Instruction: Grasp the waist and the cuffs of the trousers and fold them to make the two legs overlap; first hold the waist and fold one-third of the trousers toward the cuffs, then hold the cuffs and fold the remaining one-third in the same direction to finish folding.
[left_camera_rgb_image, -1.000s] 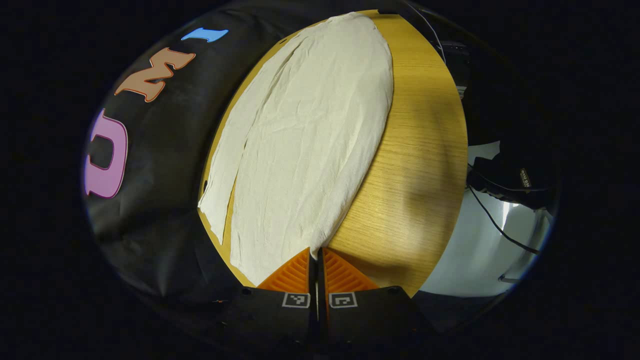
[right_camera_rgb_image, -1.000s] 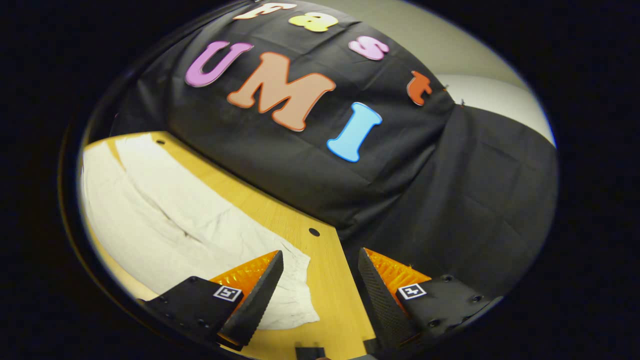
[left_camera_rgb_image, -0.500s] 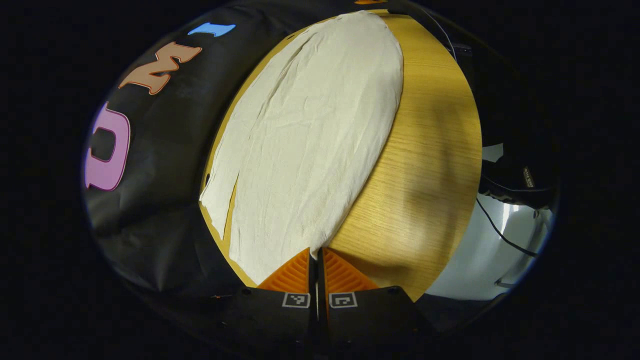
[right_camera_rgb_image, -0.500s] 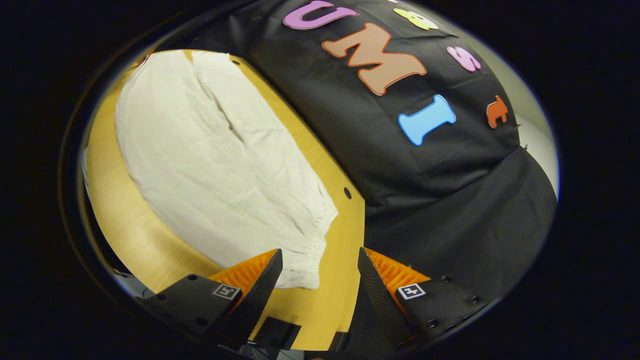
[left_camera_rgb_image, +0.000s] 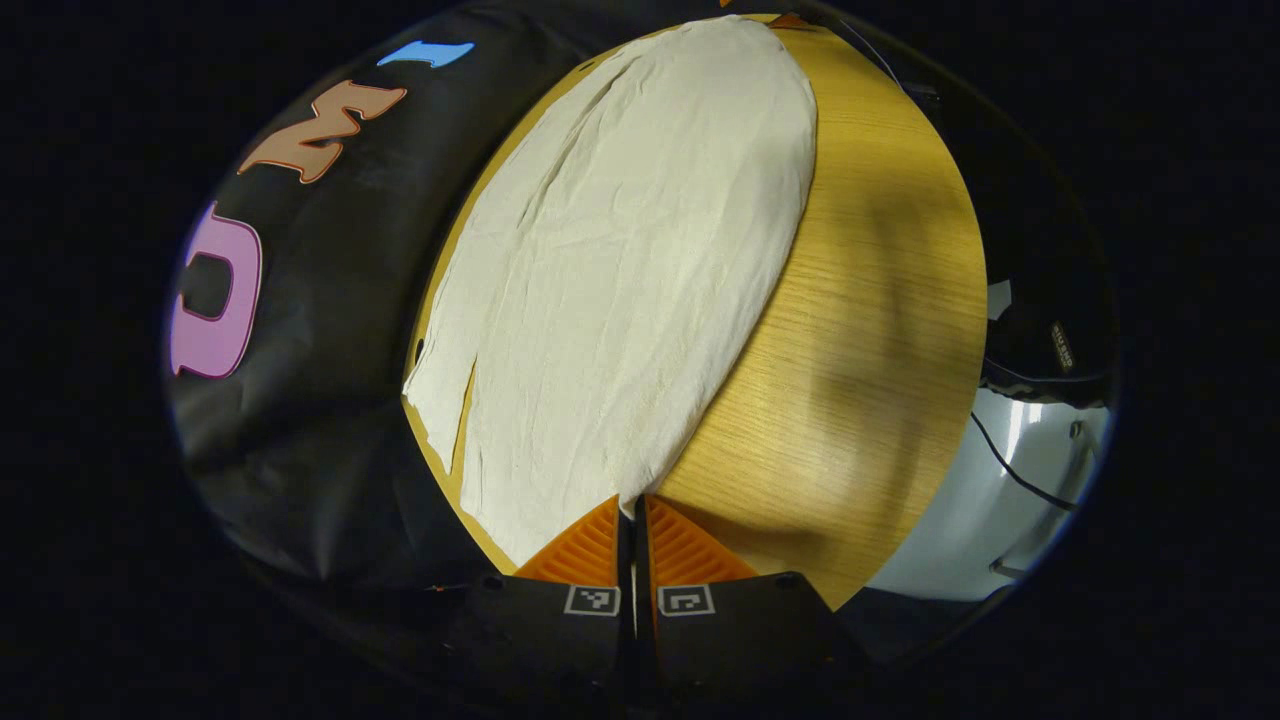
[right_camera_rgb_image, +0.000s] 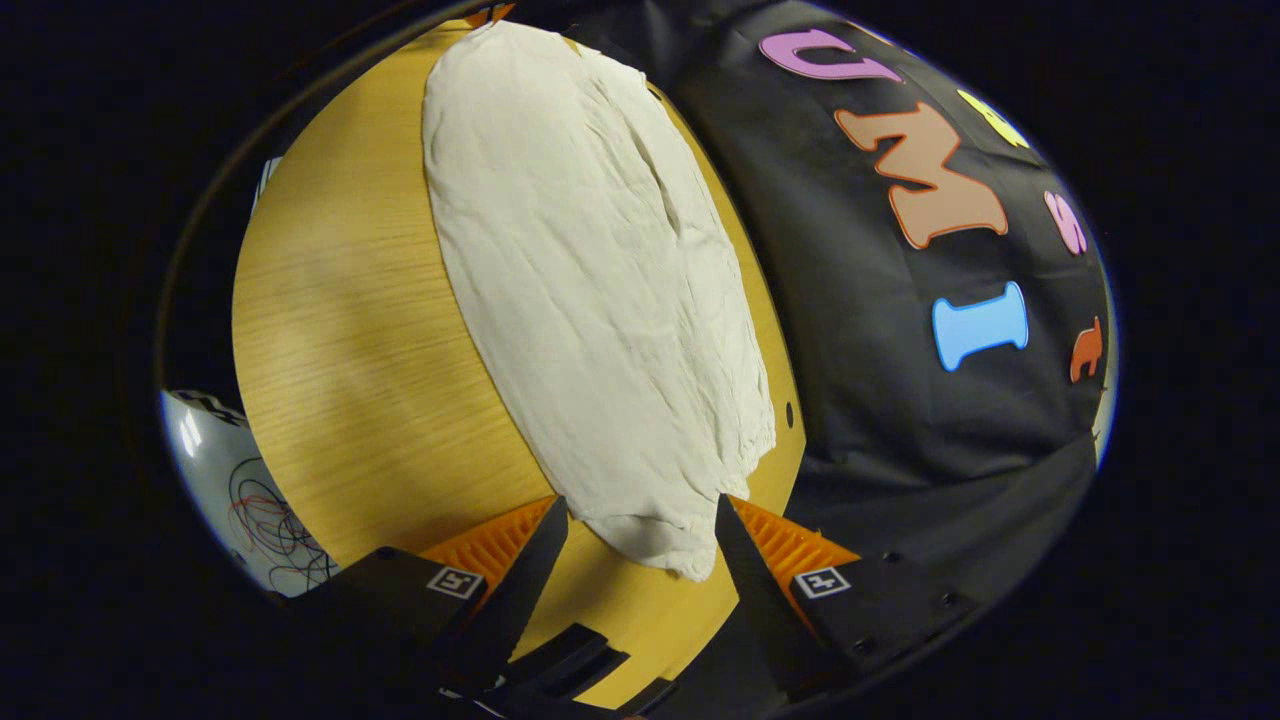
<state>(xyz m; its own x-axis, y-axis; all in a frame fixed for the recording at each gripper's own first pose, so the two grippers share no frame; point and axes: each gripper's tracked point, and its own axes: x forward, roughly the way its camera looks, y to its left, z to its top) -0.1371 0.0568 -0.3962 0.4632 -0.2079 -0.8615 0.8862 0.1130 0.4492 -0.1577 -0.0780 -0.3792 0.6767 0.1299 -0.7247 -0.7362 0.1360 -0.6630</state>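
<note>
Pinching the trousers edge with my left gripper while my right gripper straddles the other end with fingers spread — closing off-centre, I judge, could catch only one layer.

Trousers lie flat, lengthwise on the table, along the edge that meets the booth wall. In the left gripper view one end sits at the near edge; in the right gripper view the opposite end sits at that near edge.
</note>
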